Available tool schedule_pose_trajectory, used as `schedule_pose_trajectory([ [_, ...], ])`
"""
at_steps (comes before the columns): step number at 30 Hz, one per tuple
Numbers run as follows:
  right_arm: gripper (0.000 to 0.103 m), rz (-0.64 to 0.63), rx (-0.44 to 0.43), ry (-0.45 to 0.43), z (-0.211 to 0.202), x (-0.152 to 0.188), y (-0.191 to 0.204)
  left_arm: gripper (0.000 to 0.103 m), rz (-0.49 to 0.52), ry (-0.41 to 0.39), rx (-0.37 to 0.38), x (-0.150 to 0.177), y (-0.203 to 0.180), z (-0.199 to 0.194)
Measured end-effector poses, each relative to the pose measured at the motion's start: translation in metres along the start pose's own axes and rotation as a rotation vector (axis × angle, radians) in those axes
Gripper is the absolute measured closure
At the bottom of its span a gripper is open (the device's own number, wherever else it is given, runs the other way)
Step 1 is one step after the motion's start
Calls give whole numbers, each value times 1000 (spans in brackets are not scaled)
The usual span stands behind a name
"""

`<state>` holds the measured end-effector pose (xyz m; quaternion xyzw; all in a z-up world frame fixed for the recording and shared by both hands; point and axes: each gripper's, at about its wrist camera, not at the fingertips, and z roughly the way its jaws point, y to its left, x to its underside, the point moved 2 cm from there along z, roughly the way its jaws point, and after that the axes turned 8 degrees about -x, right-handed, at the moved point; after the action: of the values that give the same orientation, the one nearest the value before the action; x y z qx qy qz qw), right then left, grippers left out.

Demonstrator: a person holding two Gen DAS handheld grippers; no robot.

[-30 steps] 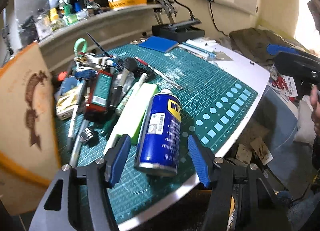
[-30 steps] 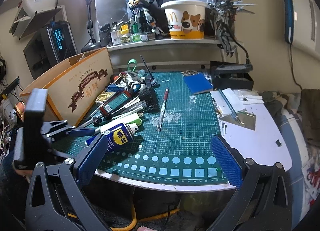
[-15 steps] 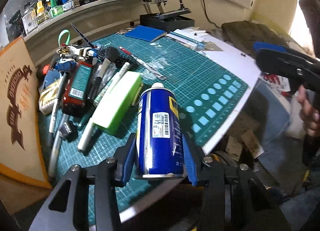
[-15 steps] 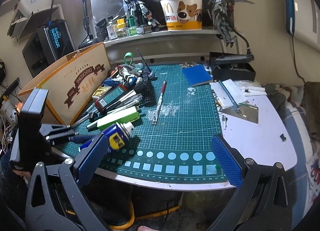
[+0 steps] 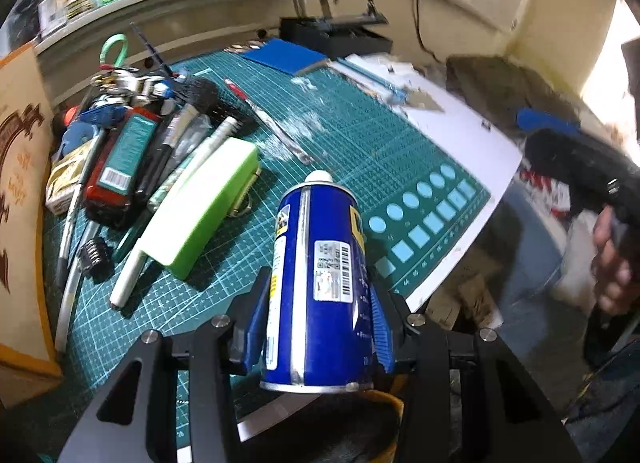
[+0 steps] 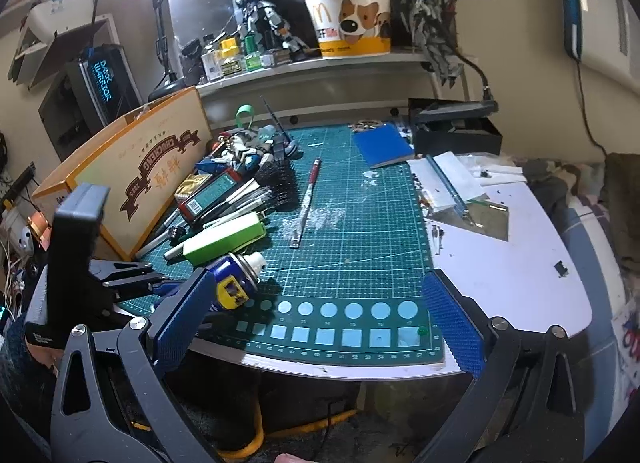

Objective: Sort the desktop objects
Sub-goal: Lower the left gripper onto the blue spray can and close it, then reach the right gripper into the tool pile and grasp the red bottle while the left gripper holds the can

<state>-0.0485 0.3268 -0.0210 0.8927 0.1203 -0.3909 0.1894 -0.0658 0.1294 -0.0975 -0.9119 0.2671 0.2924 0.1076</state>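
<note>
My left gripper (image 5: 320, 327) grasps the blue cylindrical metal spray can (image 5: 320, 287), right fingers (image 6: 450, 319) released; the far-left clutter pile (image 5: 160, 151) remains unsorted.

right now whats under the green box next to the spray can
The green box lies across a white pen, which sticks out from its near end, and a metal ring shows at its side. The rest beneath it is covered, on the cutting mat.

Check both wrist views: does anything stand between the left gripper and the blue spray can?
Nothing does. The left gripper is already shut on the blue spray can, one blue pad on each side of the body. The right gripper is open and holds nothing.
</note>
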Motion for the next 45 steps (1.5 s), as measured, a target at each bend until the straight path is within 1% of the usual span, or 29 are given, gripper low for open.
schedule_pose_trajectory([
  [4,0,44,-48,2,3,2,-8,59,-47,-55,-32,8,12,-31],
  [7,0,107,-161,1,9,3,-13,59,-75,-100,-73,14,22,-58],
  [9,4,159,-248,9,15,2,-14,59,-89,-128,-113,19,29,-75],
  [11,6,184,-299,13,22,0,-10,59,-101,-148,-151,23,37,-88],
  [12,12,166,-309,9,25,-3,-4,59,-106,-156,-169,23,41,-92],
  [13,15,149,-319,4,27,-7,2,59,-111,-164,-186,24,45,-97],
  [15,30,115,-339,-5,33,-13,15,59,-118,-177,-210,27,51,-105],
  [18,31,83,-391,-2,47,-25,33,59,-111,-204,-239,32,54,-118],
  [20,33,100,-462,4,66,-36,40,59,-111,-218,-250,33,56,-123],
  [22,43,144,-518,25,89,-46,46,59,-120,-227,-251,34,59,-126],
  [23,50,165,-544,38,104,-52,49,59,-123,-229,-252,35,61,-128],
  [24,51,187,-555,59,121,-58,53,59,-125,-230,-254,35,63,-128],
  [26,51,209,-547,75,144,-65,60,59,-128,-231,-259,37,66,-127],
  [30,49,221,-454,137,185,-75,66,59,-136,-234,-257,36,72,-126],
  [32,49,227,-398,165,196,-77,65,59,-137,-237,-258,37,75,-125],
  [35,49,234,-351,203,213,-76,63,59,-141,-236,-262,37,80,-123],
  [38,51,245,-347,215,220,-77,62,59,-141,-234,-260,38,82,-121],
  [40,49,242,-334,222,224,-79,64,59,-137,-235,-258,39,83,-120],
  [43,46,231,-316,258,232,-83,68,59,-132,-238,-259,38,84,-120],
  [45,46,206,-298,261,235,-85,73,59,-136,-240,-257,39,86,-120],
])
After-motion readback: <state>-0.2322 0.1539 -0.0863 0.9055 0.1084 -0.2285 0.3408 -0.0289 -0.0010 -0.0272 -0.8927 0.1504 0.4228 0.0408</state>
